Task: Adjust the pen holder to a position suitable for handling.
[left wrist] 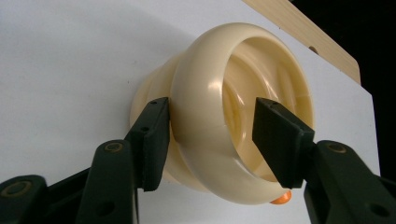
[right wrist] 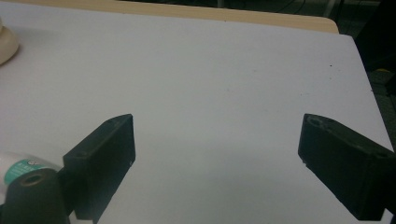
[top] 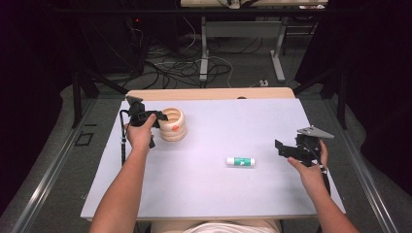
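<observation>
A cream ribbed cup, built like stacked rings, stands at the back left of the white board. It has a small orange spot on its side. My left gripper straddles the cup's rim, with one jaw against the outer wall and the other inside the mouth. A thin gap still shows at the inner pad. My right gripper hovers open over bare board at the right, nothing between its jaws. A white tube with a green label lies left of it, apart.
The white board lies on a wooden table whose back edge shows behind it. On the floor beyond are cables and table legs. In the right gripper view the tube's end peeks out at the lower left.
</observation>
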### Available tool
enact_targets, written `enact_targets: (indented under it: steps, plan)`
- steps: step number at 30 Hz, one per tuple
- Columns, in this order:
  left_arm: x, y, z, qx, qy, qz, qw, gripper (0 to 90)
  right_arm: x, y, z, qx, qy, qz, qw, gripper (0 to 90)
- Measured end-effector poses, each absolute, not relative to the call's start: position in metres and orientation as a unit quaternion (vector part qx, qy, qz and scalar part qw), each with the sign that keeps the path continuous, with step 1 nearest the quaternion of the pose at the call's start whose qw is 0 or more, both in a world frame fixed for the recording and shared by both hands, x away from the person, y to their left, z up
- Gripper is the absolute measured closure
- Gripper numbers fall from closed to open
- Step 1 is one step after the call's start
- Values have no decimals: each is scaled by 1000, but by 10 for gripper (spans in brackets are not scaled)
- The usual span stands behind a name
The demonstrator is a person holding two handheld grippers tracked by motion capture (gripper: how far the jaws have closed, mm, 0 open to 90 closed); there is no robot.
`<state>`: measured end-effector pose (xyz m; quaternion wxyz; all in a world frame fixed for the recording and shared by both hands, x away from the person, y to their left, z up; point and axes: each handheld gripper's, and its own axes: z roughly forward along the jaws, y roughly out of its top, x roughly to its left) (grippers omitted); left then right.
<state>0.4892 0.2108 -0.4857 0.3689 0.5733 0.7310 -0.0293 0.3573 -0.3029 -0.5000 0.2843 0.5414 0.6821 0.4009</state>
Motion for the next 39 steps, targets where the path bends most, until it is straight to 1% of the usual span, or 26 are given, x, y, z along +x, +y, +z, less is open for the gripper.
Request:
enact_targets:
  steps: [11,30,39]
  plan:
    - [490,214,-487,558,744,-34,366,588,357,-302,-501,541,685,399,281,115]
    - [491,219,-488,533,756,-61,376,633,358,-304,-501,542,684,398,284,127]
    - [491,218,-487,539,751,-72,376,637,358,-304,-501,542,684,399,283,131]
